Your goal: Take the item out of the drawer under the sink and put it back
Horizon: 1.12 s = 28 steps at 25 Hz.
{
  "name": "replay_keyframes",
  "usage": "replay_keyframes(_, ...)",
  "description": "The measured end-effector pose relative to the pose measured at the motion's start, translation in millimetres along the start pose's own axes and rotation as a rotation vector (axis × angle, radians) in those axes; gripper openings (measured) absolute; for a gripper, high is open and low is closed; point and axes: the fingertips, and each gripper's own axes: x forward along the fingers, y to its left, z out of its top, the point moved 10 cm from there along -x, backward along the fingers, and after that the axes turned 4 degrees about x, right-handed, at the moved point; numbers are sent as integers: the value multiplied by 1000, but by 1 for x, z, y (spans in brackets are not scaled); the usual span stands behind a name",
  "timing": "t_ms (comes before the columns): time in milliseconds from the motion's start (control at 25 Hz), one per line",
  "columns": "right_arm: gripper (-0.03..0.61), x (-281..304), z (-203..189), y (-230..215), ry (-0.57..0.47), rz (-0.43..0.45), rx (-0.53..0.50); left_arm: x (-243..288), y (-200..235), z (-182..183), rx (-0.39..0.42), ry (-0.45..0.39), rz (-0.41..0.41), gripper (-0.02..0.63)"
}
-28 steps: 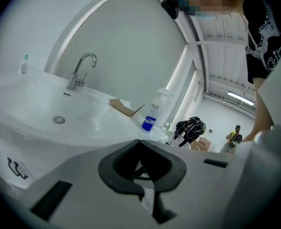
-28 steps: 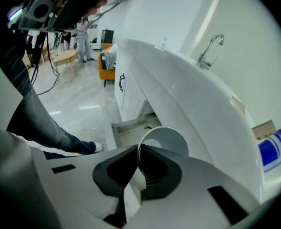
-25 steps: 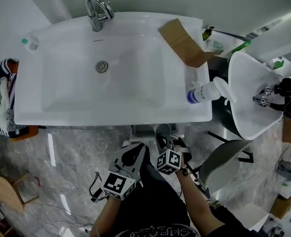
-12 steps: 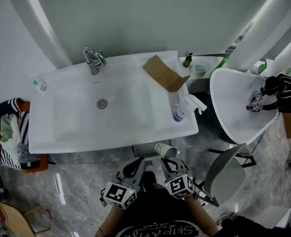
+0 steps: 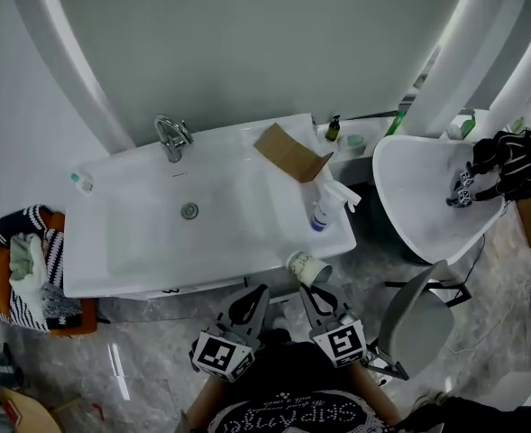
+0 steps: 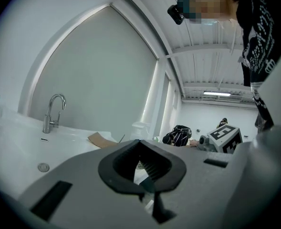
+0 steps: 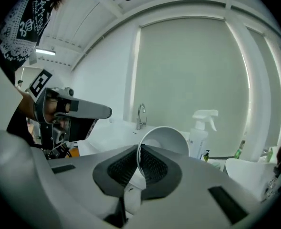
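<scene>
The right gripper has its fingers pinched on the thin wall of a white paper cup at the rim. The cup sticks out past the fingertips, tipped over on its side instead of upright. So the item is out of the drawer and in the air, just in front of the white sink. The left gripper sits just to the left of the right one, closed on nothing.

What worries me is that grip. A single paper wall is all the fingers have, so a harder squeeze could crease or fold the rim. A knock could also swing the cup round in the pads or pull it free. The sink's front edge lies just beyond the fingertips, and I'd expect a bump there on the way back down. The drawer itself is hidden under the sink in every view, so I can't say whether it stands open. If it doesn't, the cup would meet the drawer front.

A spray bottle stands ahead and to the right of the right fingers. It has a blue label, but none of it is legible. The cup looks plain. The print on the person's dark shirt can't be read, and the gripper cubes carry only square markers.
</scene>
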Motion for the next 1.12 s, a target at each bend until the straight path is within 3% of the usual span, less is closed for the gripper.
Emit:
replay_keyframes(800, 26, -18, 5, 12, -58, 1, 6, -5, -13, -1, 47, 30, -8, 0)
replay_keyframes(1120, 26, -19, 6, 12, -56, 9, -31, -6, -12, -1, 2, -32, -19, 0)
